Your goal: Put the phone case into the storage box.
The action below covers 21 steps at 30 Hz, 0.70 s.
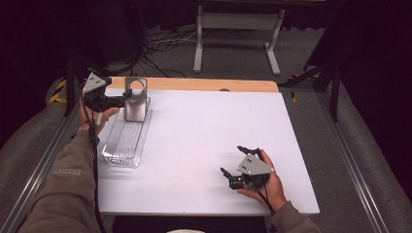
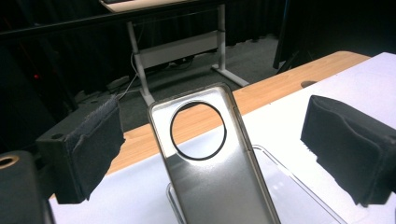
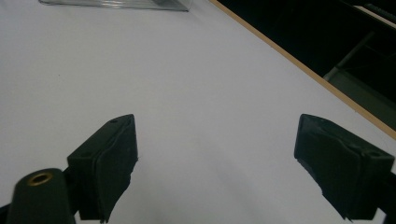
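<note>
Standing wide apart on either side of an upright clear phone case, the jaws of the left gripper are released and touch nothing; its own view shows the case midway between the two black pads with a clear gap on each side. The case has a round camera cutout near its top, and its lower end sits in a clear plastic tray, cut off by the bottom edge so the seating cannot be made out. From the high view the left gripper sits just to the left of the phone case, which rises from the far end of the tray, and the left hand holds the gripper from below.

The right gripper is also released, its jaws spread over bare white surface with nothing between them. In the high view the right gripper lies well apart from the phone case, toward the near right, held in the right hand. Its own view catches a corner of the tray at the top edge, cropped.

The worktop is covered in white, with a strip of bare wood showing along the edge beyond the case. Past that edge lie grey floor, loose cables and the white legs of another table; the room behind is dark. Metal rails run beside the worktop on the case's side.
</note>
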Each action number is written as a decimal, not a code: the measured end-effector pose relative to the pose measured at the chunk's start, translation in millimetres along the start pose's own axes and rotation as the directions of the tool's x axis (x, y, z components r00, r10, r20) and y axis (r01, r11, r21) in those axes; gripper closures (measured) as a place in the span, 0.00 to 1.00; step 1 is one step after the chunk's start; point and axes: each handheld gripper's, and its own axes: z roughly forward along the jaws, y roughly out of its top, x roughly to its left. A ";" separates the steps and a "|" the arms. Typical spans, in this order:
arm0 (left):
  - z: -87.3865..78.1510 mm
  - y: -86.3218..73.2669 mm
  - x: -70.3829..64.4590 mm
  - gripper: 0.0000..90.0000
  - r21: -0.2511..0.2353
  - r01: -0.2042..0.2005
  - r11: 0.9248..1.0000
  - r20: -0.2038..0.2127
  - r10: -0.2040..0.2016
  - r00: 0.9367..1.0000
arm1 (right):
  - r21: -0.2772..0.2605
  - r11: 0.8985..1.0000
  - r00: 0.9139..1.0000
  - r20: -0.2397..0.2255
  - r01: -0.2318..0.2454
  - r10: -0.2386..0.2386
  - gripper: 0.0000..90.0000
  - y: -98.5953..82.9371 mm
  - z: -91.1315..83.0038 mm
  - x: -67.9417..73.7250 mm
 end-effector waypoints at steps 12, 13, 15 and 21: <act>0.3 2.5 -3.5 0.04 -0.007 -0.028 1.000 0.033 0.029 0.999 | 0.001 1.000 1.000 0.000 0.000 0.000 0.16 -0.3 -0.3 -0.2; 0.3 2.6 -4.0 0.04 -0.007 -0.028 1.000 0.034 0.028 0.999 | 0.001 1.000 1.000 0.000 0.000 0.000 0.16 -0.4 -0.2 -0.2; -0.2 3.0 -4.0 0.04 -0.007 -0.031 0.999 0.038 0.031 0.999 | 0.002 1.000 1.000 0.000 0.001 -0.001 0.16 -0.3 -0.3 -0.2; -1.7 3.7 -7.1 0.05 -0.012 -0.041 0.999 0.041 0.042 0.998 | -0.002 1.000 1.000 0.003 -0.001 0.001 0.16 0.1 -0.7 -0.4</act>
